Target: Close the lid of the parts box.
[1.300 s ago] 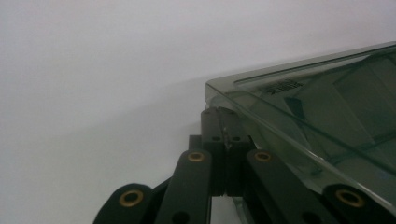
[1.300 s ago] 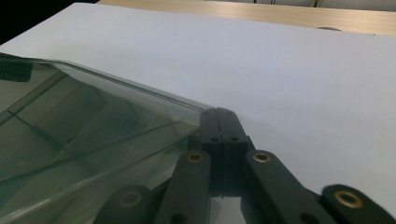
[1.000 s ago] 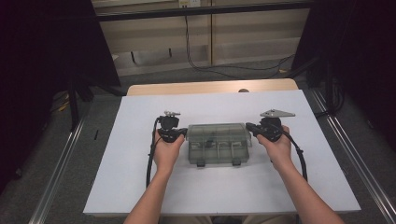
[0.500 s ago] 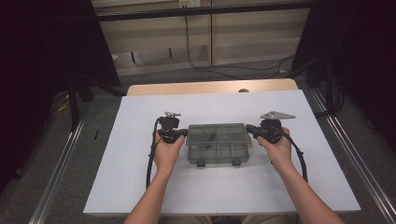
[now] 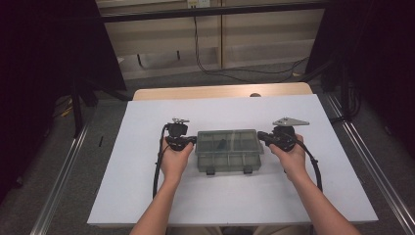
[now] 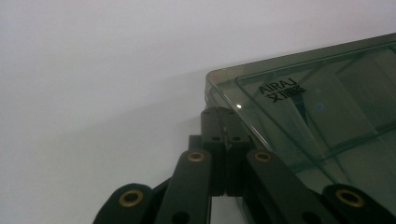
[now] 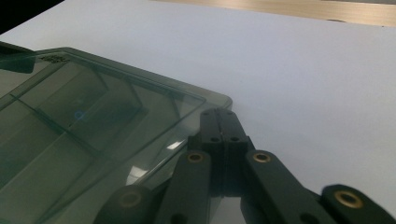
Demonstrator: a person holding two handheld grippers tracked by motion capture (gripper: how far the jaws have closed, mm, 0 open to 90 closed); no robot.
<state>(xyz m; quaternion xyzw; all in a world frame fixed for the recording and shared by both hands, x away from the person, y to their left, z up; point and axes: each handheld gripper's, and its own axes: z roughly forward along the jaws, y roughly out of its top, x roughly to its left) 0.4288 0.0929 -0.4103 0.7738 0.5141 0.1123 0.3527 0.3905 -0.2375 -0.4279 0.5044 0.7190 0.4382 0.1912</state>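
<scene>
A smoky green see-through compartment box [image 5: 227,149] lies with its lid down on the white table top [image 5: 220,110], its two latches facing the person. My left gripper [image 5: 195,140] is shut, its tips against the box's left end; in the left gripper view the closed jaws [image 6: 219,112] meet the box [image 6: 327,121] near a corner. My right gripper [image 5: 259,135] is shut as well and touches the right end; in the right gripper view its tips [image 7: 220,112] rest at the rounded corner of the box [image 7: 84,140]. Nothing sits between either pair of jaws.
The white sheet extends well beyond the box on all sides. A strip of wooden table edge [image 5: 220,92] shows at the back. Metal rails [image 5: 63,181] run along both sides of the table, and dark cables lie on the floor beyond.
A second ago the box sat slightly askew between the grippers; it now lies square. Both hands have stayed almost where they were at its ends.
</scene>
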